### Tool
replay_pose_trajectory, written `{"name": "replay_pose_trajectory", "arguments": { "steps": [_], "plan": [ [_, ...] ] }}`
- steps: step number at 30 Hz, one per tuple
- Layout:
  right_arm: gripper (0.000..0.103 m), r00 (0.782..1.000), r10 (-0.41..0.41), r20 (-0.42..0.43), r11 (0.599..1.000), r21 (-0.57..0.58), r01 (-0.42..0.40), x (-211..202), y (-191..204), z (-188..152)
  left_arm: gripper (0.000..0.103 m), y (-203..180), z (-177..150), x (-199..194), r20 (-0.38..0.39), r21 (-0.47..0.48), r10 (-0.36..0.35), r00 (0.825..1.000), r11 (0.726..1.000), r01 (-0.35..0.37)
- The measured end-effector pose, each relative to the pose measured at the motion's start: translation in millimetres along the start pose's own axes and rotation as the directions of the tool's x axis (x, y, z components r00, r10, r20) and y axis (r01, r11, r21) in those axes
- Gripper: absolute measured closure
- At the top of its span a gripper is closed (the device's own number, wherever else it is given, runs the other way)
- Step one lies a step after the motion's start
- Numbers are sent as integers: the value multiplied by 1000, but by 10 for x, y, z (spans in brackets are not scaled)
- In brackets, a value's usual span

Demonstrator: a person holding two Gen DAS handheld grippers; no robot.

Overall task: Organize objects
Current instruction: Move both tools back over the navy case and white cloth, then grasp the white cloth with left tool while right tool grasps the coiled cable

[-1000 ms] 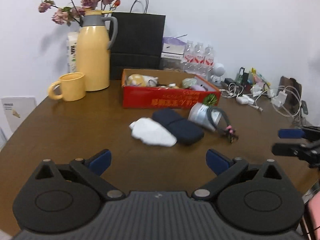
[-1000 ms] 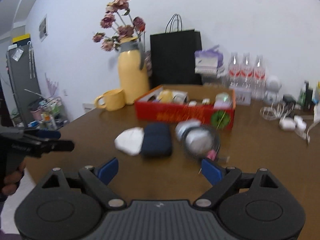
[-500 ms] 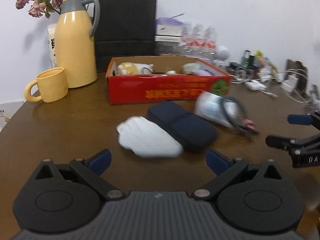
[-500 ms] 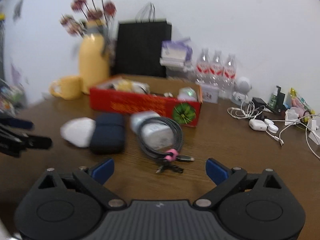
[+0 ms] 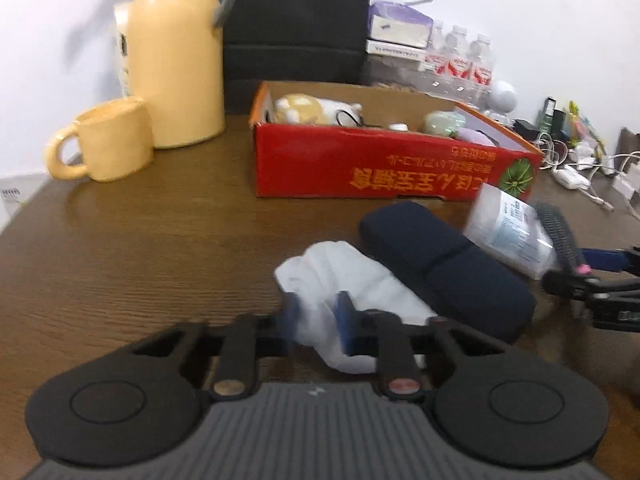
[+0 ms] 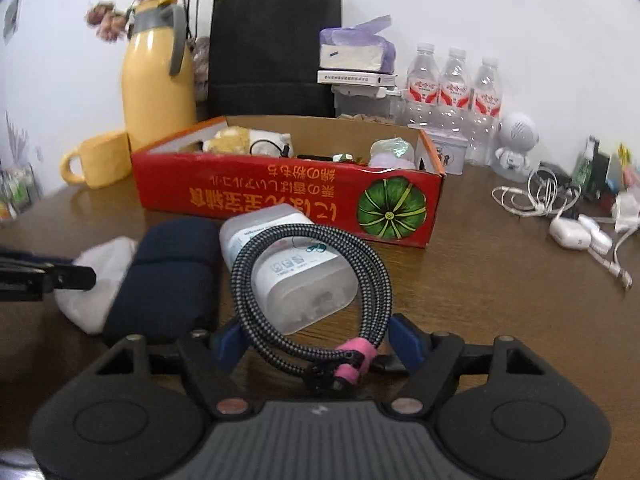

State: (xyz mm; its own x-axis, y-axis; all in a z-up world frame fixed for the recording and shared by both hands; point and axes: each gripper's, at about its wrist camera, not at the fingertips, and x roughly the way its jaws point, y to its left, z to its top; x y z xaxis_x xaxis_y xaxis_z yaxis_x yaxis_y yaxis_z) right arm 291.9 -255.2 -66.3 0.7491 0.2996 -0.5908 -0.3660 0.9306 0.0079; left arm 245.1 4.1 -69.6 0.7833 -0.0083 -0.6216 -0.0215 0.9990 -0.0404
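Note:
A crumpled white cloth lies on the brown table in front of a red cardboard box. My left gripper is shut on the cloth's near end. Beside it lie a dark blue case and a clear plastic container with a coiled braided cable over it. My right gripper is partly closed around the cable and the container's near end, its blue pads close on both sides. The red box holds a plush toy and several small items.
A yellow jug and yellow mug stand back left. A black paper bag, tissue pack, water bottles and a white robot figure stand along the wall. Chargers and white cables lie at the right.
Both grippers moved forward and down to the objects. The left jaws closed onto the white cloth. The right jaws narrowed around the cable and container.

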Motion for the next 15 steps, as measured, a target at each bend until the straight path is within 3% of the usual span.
{"name": "replay_pose_trajectory", "arguments": {
  "steps": [5,9,15],
  "plan": [
    [30,999,22,41,998,56,-24,-438,-45,-106,97,57,-167,-309,39,37,118,992,992,-120],
    [29,996,81,32,988,128,-85,-834,-86,-294,97,159,-330,-704,22,-32,48,999,998,-47],
    [29,1000,20,8,998,54,-20,-1172,130,-540,97,-77,-436,-1234,93,4,-41,995,999,41]
  ]
}}
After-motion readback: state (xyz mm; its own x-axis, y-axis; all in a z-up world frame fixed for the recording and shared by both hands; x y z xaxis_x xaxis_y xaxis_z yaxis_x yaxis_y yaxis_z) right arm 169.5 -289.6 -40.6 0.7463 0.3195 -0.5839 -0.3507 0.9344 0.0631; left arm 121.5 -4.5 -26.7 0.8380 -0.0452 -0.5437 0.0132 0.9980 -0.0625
